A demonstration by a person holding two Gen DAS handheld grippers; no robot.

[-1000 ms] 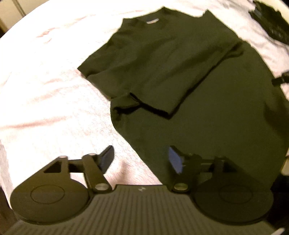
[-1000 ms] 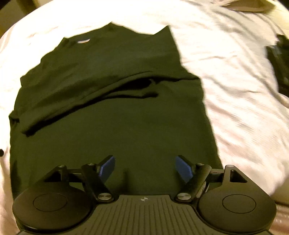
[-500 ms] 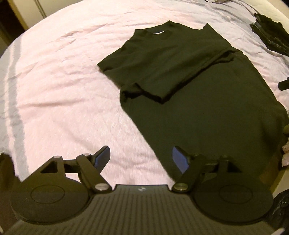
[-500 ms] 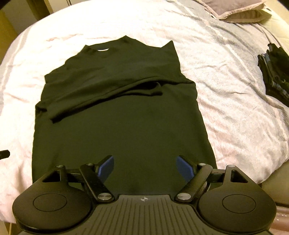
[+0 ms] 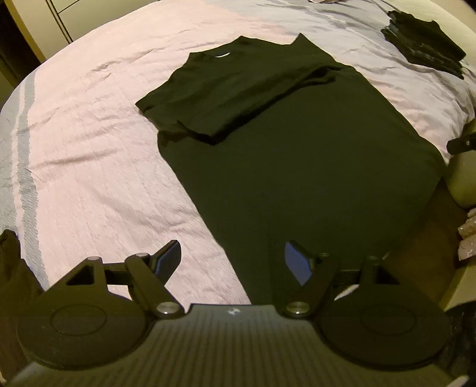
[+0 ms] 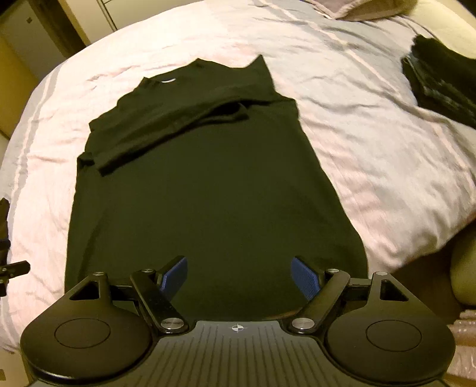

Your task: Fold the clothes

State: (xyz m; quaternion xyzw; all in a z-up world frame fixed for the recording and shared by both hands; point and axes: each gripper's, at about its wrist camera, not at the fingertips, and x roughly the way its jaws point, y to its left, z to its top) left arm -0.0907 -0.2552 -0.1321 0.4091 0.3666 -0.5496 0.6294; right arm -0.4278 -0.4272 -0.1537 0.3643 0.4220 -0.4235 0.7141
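A black T-shirt [image 5: 297, 166] [image 6: 208, 193] lies flat on the pink bedsheet [image 5: 89, 154] [image 6: 372, 134], collar at the far end, both sleeves folded in across the chest. My left gripper [image 5: 232, 259] hovers open above the shirt's near left hem corner, holding nothing. My right gripper [image 6: 239, 275] hangs open over the middle of the hem near the bed's front edge, also with nothing in it. A tip of the right gripper [image 5: 461, 143] shows at the right rim of the left wrist view, and a tip of the left gripper [image 6: 15, 268] at the left rim of the right wrist view.
A stack of folded dark clothes [image 5: 425, 50] [image 6: 443, 80] sits at the far right of the bed. A pillow [image 6: 357, 9] lies at the head. Another dark garment [image 5: 12, 268] hangs at the near left edge. Cupboards [image 6: 44, 38] stand beyond the bed at left.
Both grippers have pulled back and up from the shirt, so more of the bed shows around it. The shirt itself has not moved. Both stay open.
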